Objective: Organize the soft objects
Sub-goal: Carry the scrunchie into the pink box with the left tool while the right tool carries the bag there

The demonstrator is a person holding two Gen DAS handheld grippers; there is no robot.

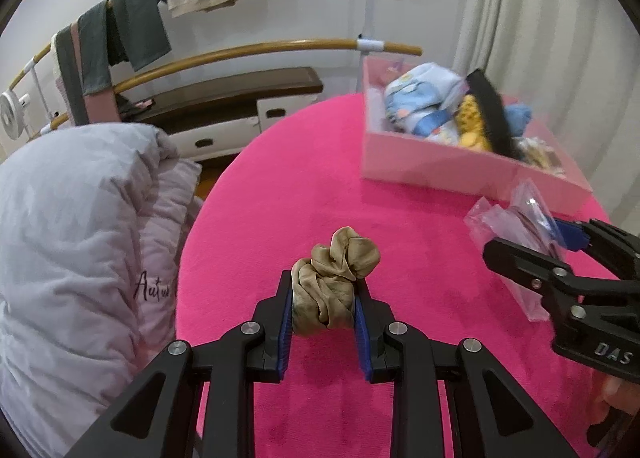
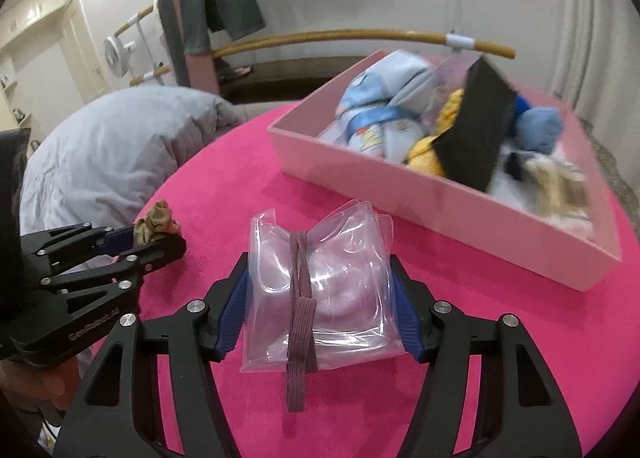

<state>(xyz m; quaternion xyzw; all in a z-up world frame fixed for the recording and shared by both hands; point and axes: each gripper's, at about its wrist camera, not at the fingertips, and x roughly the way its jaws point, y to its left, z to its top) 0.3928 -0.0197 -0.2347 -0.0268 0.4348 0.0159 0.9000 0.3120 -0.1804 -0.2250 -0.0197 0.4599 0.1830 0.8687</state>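
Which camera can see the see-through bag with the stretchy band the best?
The right wrist view. There the clear plastic bag fills the middle, squeezed in the right hand-held gripper, with the mauve band plainly around it. The left wrist view shows only a crumpled side of the bag at the edge, partly behind the gripper.

Both grippers, left (image 1: 323, 312) and right (image 2: 320, 290), are clamped, fingers (image 1: 282, 322) pressing inward on held items.
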